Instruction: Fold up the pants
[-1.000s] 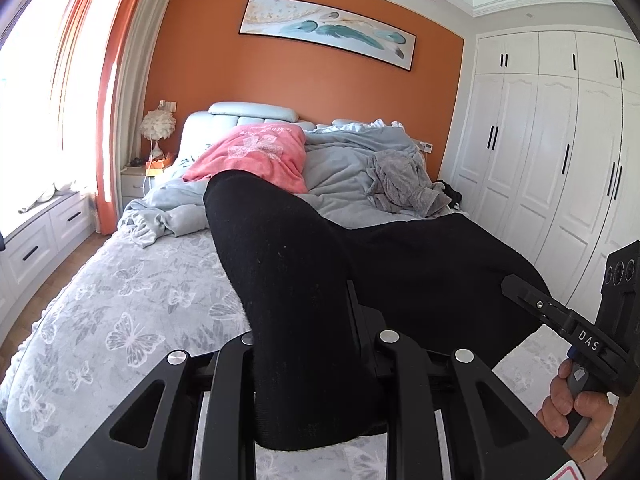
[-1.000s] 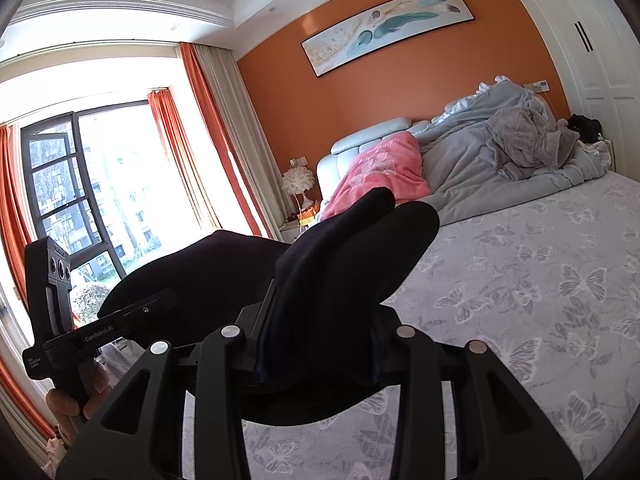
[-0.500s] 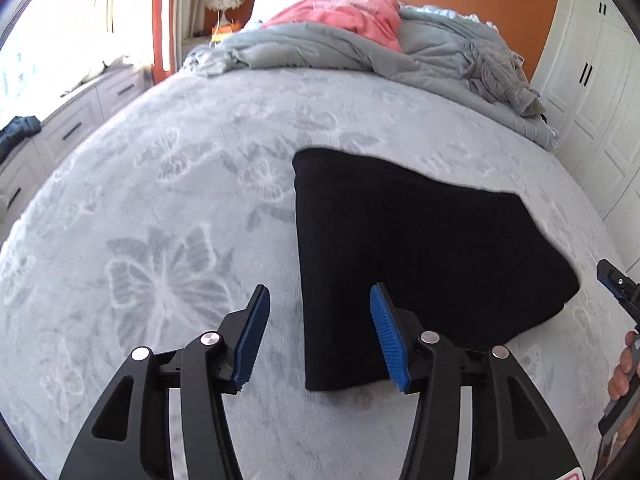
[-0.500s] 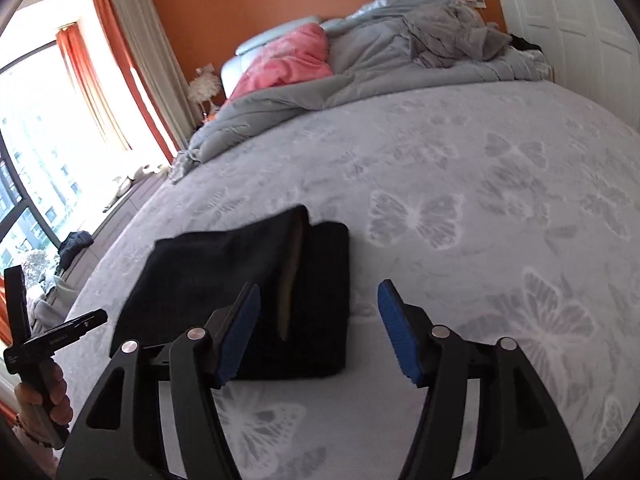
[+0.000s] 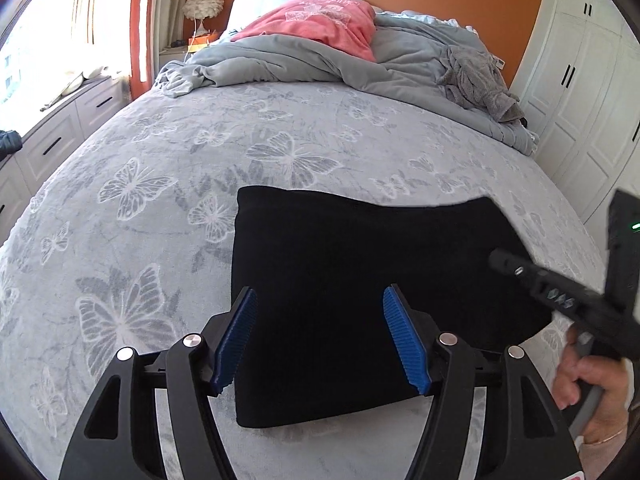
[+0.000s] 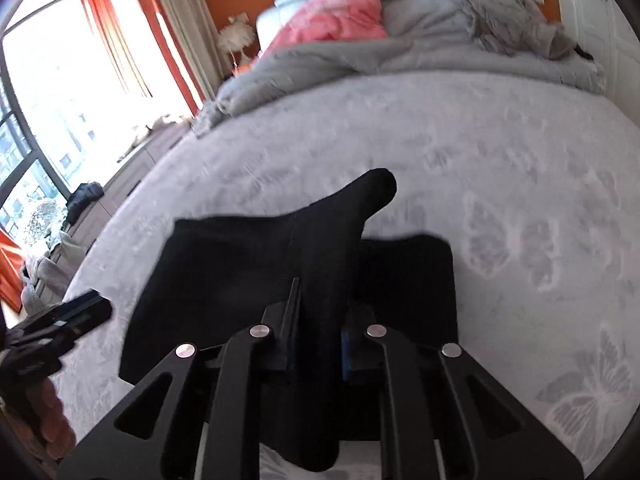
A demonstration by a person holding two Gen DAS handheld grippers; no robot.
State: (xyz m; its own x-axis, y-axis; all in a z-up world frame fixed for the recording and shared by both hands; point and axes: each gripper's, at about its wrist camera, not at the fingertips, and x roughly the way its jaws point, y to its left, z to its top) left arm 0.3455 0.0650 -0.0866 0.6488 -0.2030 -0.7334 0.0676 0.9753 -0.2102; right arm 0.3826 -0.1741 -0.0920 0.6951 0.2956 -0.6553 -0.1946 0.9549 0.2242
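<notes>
The black pants (image 5: 360, 280) lie folded into a flat block on the butterfly-print bedspread (image 5: 160, 200). My left gripper (image 5: 319, 292) hovers over their near left part, its jaws opening and the blue pads (image 5: 236, 340) apart from the cloth. My right gripper (image 6: 320, 322) is closing on a raised fold of the pants (image 6: 224, 280), and the pinched black cloth stands up between its jaws to a rounded tip. That view is blurred. From the left wrist, the right gripper (image 5: 516, 270) and the hand holding it show at the pants' right edge.
A rumpled grey duvet (image 5: 300, 60), a pink garment (image 5: 320, 20) and a grey bundle of clothes (image 5: 476, 76) lie at the head of the bed. White wardrobes (image 5: 580, 80) stand on the right. Low drawers (image 5: 60, 132) run under the window on the left.
Both grippers came down from holding the pants up and laid them on the bed. Both opened half a second ago; the right has since closed on a fold, the left has opened wider.
</notes>
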